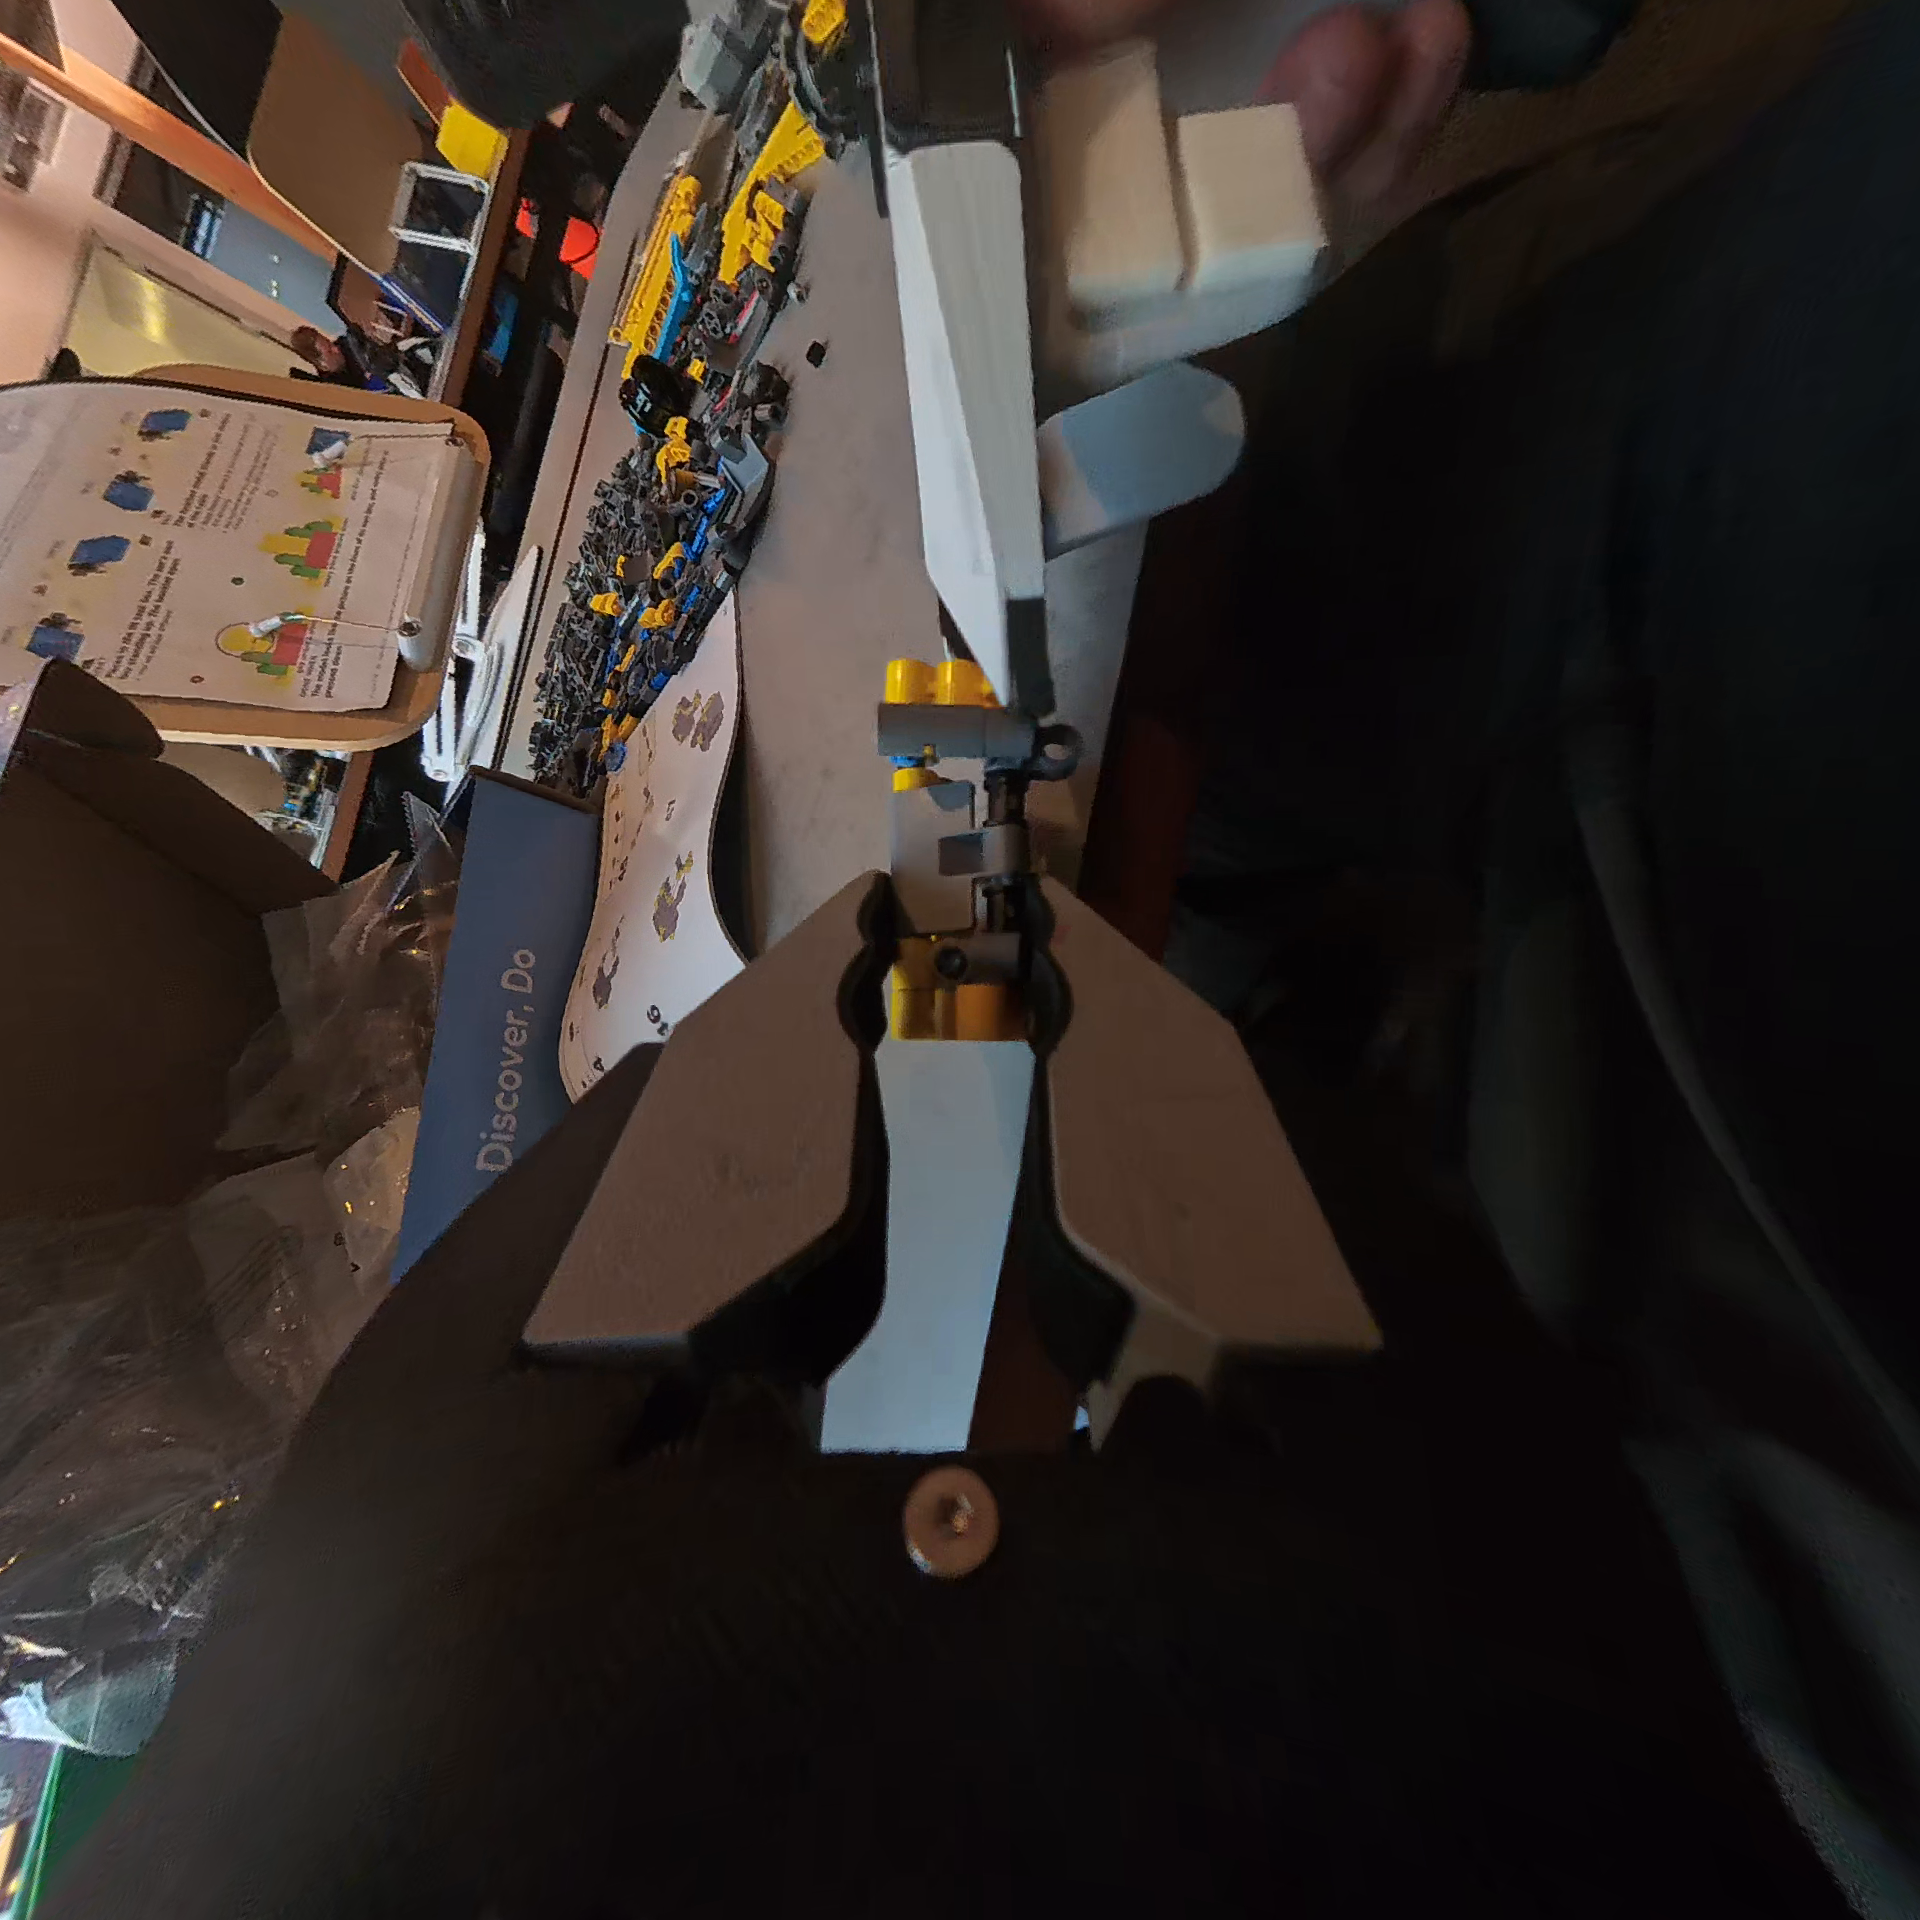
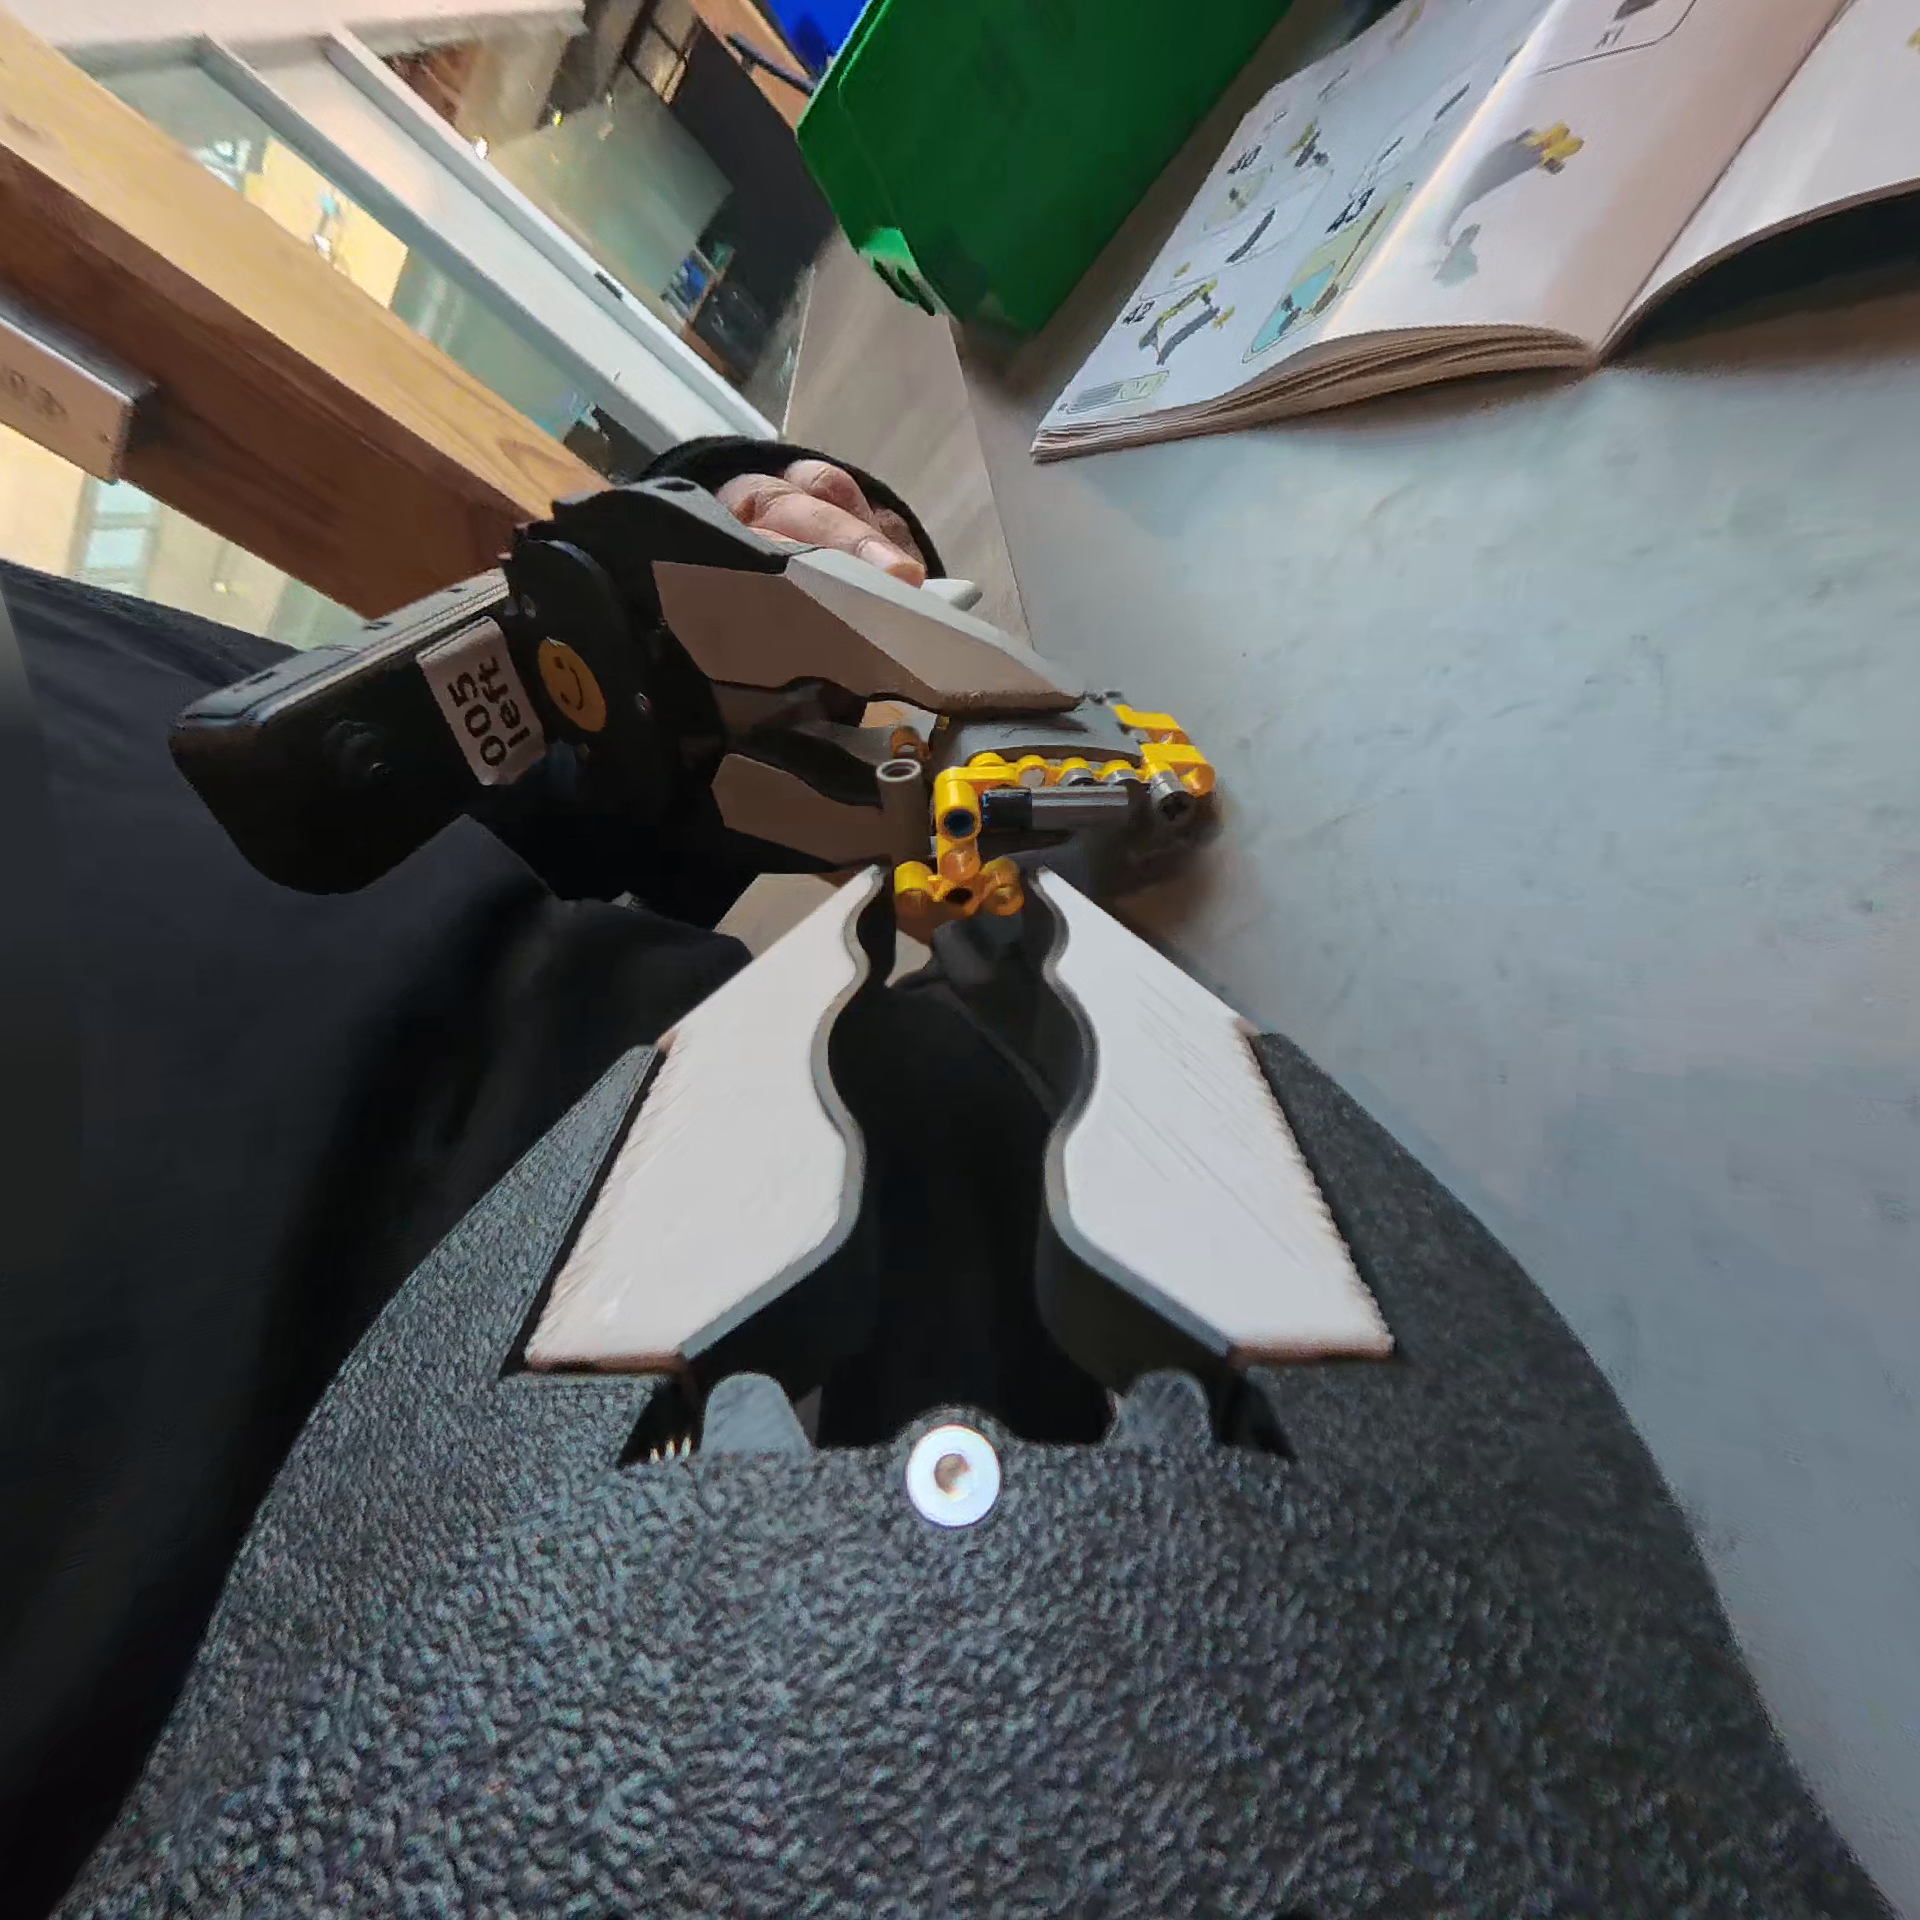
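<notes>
The right gripper's [image 1: 1039, 717] body is blurred and cut off in the left wrist view; the left gripper [image 1: 956, 966] has its jaws clamped on the yellow-and-grey brick assembly [image 1: 951, 852], held just above the tabletop [image 2: 1507, 831]; the right gripper's [image 2: 961, 899] jaws pinch the assembly's yellow end; an open instruction booklet [image 2: 1403, 239] lies beyond.

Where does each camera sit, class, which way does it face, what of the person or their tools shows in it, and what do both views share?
Left wrist view: sits on the left gripper, looking along its fingers at the toy brick assembly clamped between them, over the grey table with a brick pile; the right gripper and a blurred hand show.
Right wrist view: sits on the right gripper, facing the assembly, the table and a booklet; the left gripper and a hand show.
Shared: the assembly, both grippers, the table.
</notes>
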`<state>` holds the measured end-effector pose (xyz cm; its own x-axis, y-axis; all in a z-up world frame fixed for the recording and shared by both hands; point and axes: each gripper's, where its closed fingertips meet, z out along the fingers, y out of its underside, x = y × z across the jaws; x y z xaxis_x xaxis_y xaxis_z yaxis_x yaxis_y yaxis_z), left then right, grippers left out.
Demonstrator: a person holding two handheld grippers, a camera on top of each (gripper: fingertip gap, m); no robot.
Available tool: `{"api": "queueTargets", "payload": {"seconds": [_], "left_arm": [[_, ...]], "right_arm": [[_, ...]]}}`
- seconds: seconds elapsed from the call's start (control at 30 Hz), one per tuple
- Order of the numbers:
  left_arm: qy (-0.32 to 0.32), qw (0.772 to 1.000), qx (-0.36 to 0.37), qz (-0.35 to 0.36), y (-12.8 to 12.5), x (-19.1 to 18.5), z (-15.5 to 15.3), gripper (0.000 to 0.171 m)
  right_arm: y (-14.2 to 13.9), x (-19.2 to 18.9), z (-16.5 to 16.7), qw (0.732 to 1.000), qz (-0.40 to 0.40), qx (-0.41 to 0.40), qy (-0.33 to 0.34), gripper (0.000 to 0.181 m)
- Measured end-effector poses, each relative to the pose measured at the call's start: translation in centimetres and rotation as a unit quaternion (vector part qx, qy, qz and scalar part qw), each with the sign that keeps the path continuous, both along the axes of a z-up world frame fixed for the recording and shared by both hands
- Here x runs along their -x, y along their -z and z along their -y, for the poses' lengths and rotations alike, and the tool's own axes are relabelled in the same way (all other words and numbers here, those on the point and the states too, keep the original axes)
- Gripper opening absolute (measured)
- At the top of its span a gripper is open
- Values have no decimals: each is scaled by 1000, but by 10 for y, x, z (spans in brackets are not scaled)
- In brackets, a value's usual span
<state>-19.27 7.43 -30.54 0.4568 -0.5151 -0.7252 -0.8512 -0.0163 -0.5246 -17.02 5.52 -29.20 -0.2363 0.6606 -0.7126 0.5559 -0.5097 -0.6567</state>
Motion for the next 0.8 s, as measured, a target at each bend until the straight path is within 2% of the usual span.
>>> {"api": "queueTargets", "payload": {"seconds": [0.07, 0.2, 0.33, 0.53, 0.8], "left_arm": [[-1, 1000, 5, 11, -1, 1, -1, 21], [-10, 1000, -5, -28, 1, 4, -2, 21], [-10, 1000, -5, 7, -1, 4, -3, 21], [12, 997, -70, -36, 2, 3, -3, 21], [6, 995, -91, -44, 3, 6, -8, 21]], "right_arm": [[-1, 1, -1, 1000, 4, 8, -4, 22], [3, 3, -2, 1000, 20, -9, -13, 22], [-1, 4, -4, 1000, 11, 4, -13, 22], [8, 2, -1, 998, 23, -51, -38, 23], [6, 0, -8, 996, 27, -81, -40, 24]]}}
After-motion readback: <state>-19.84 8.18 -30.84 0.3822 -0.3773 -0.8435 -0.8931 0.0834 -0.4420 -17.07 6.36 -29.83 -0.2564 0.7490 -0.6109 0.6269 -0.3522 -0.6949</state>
